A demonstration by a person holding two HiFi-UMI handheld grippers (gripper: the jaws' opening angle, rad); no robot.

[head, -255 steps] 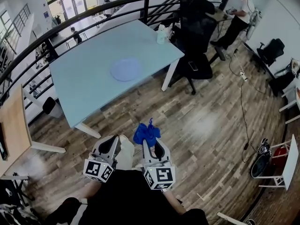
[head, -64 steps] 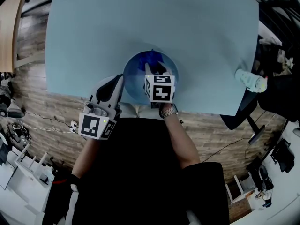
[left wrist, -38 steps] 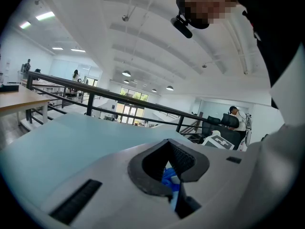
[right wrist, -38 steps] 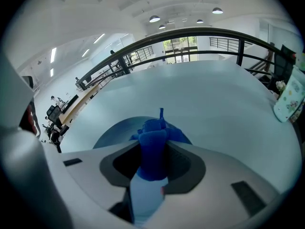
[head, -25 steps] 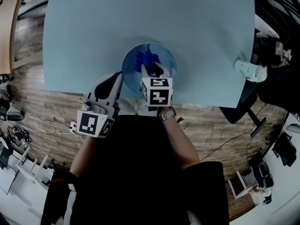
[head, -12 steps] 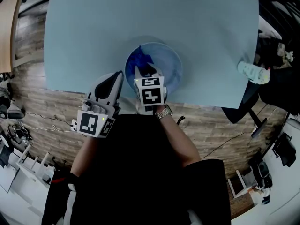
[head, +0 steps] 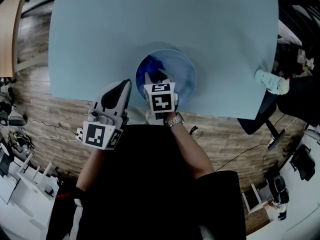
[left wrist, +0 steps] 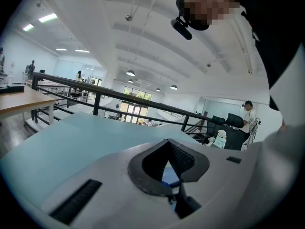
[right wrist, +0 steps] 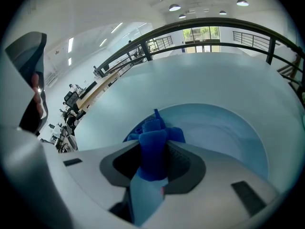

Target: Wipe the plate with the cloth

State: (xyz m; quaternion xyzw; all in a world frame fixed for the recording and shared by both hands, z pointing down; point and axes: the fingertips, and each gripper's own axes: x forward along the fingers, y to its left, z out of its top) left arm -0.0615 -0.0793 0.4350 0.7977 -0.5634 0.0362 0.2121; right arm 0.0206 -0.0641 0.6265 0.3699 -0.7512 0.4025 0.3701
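A pale blue plate (head: 181, 69) lies on the light blue table (head: 125, 29) near its front edge. My right gripper (head: 154, 75) is shut on a bright blue cloth (head: 151, 66), which it presses onto the left part of the plate. In the right gripper view the cloth (right wrist: 153, 144) bunches out between the jaws over the plate (right wrist: 224, 128). My left gripper (head: 123, 85) hovers by the table edge, left of the plate, jaws closed together with nothing in them. In the left gripper view its tips (left wrist: 167, 160) meet.
A small white and green object (head: 270, 81) stands at the table's right edge. Wooden floor (head: 45, 109) runs below the front edge. A black railing (right wrist: 209, 25) curves past the table's far side. A person stands by office chairs (left wrist: 233, 123) in the distance.
Over ten seconds I have come from the floor to the table. In the last second the right gripper has dragged the cloth leftward and nearer across the plate. The left gripper has stayed put.
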